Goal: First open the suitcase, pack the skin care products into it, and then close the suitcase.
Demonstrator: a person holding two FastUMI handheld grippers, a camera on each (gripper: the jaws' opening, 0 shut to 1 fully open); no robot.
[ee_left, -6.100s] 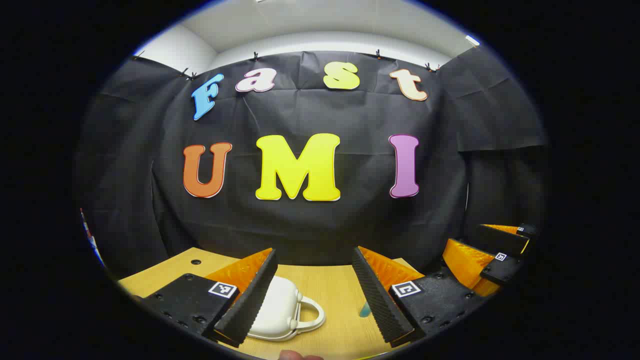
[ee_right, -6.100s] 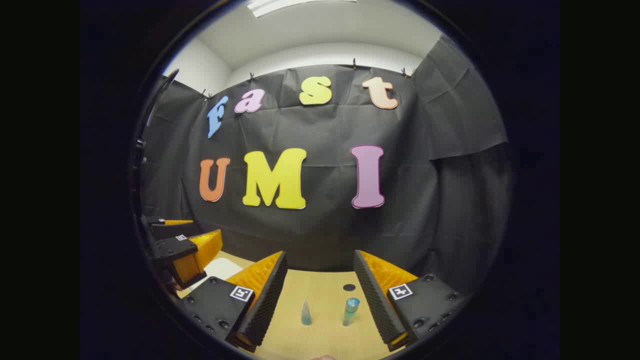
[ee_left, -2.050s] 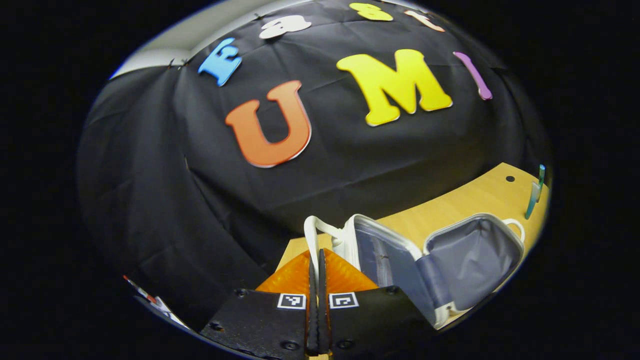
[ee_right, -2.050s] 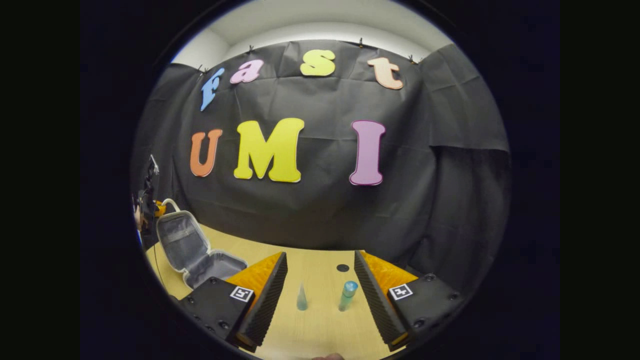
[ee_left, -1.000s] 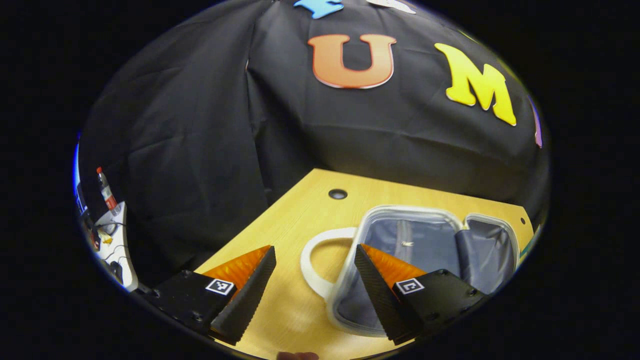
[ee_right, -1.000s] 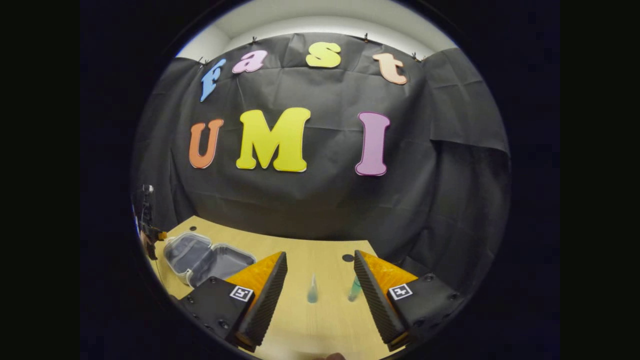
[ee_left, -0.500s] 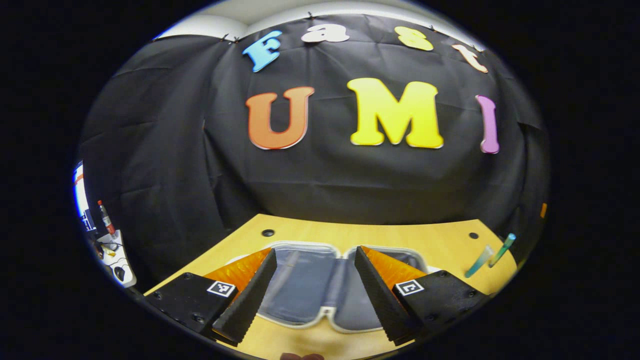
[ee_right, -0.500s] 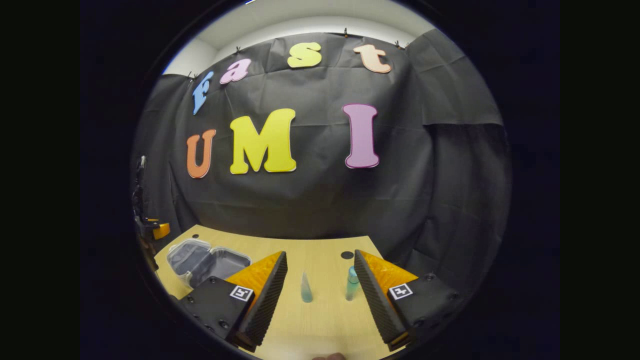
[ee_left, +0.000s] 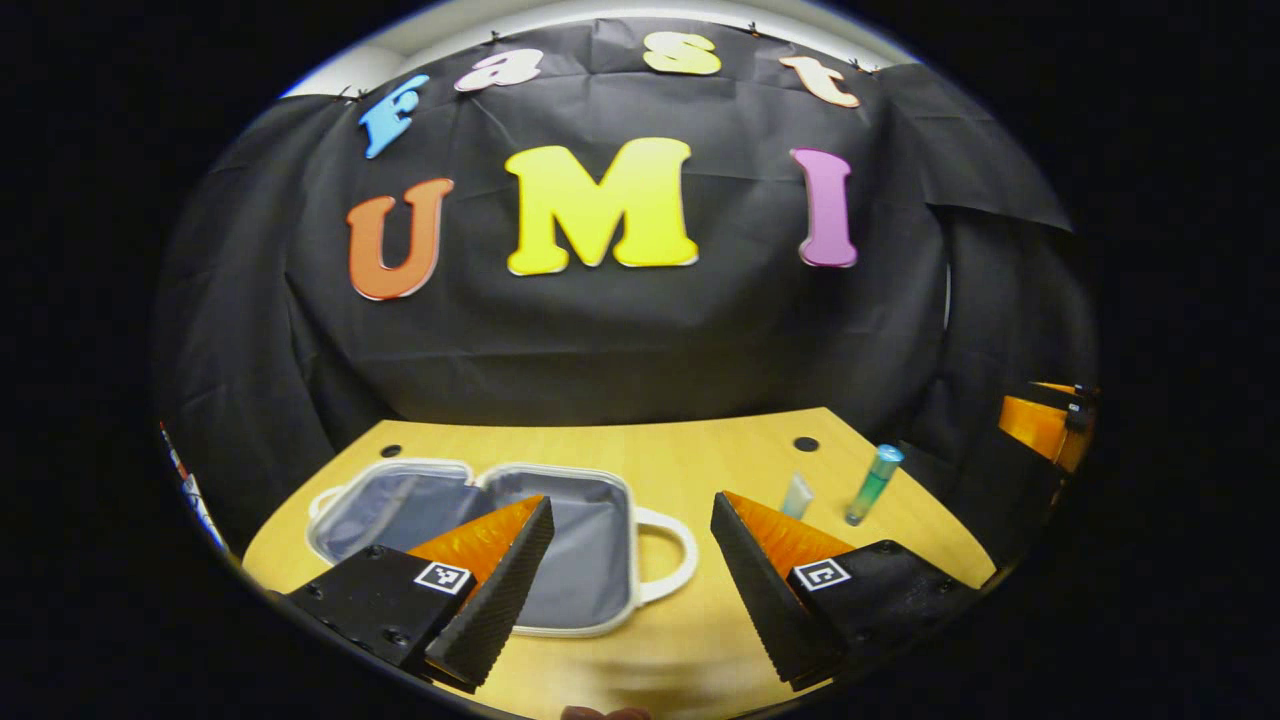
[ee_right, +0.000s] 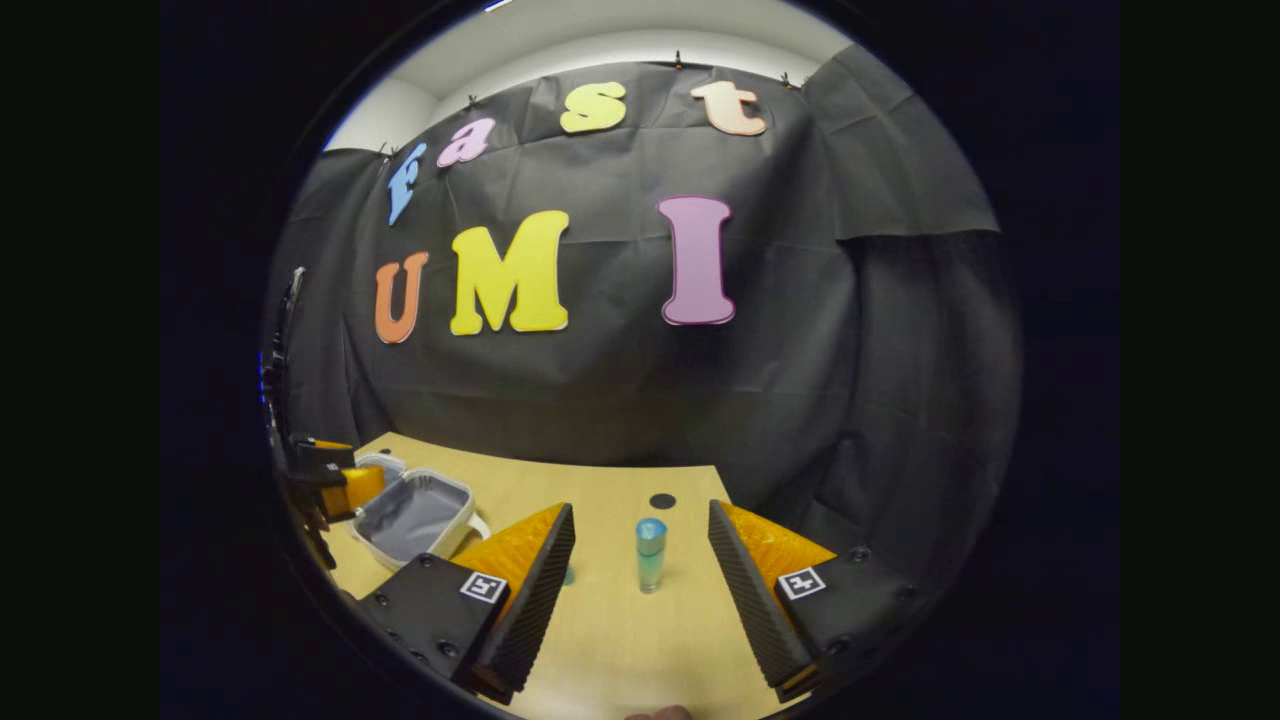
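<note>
Suitcase (ee_left: 590,560) now lies fully open and flat on desk (ee_left: 700,460); left tongs (ee_left: 628,590) have let go of lid, spread wide, empty; right tongs (ee_right: 640,590) wide, empty, swung to frame blue-capped bottle (ee_right: 650,555); small tube (ee_left: 797,495) beside it; opening done, packing next

One open white hard-shell suitcase (ee_left: 600,545) with grey lining, two skin care products: a teal cylindrical bottle (ee_left: 873,484) and a pale conical tube (ee_left: 796,495), one wooden table (ee_left: 700,460).
</note>
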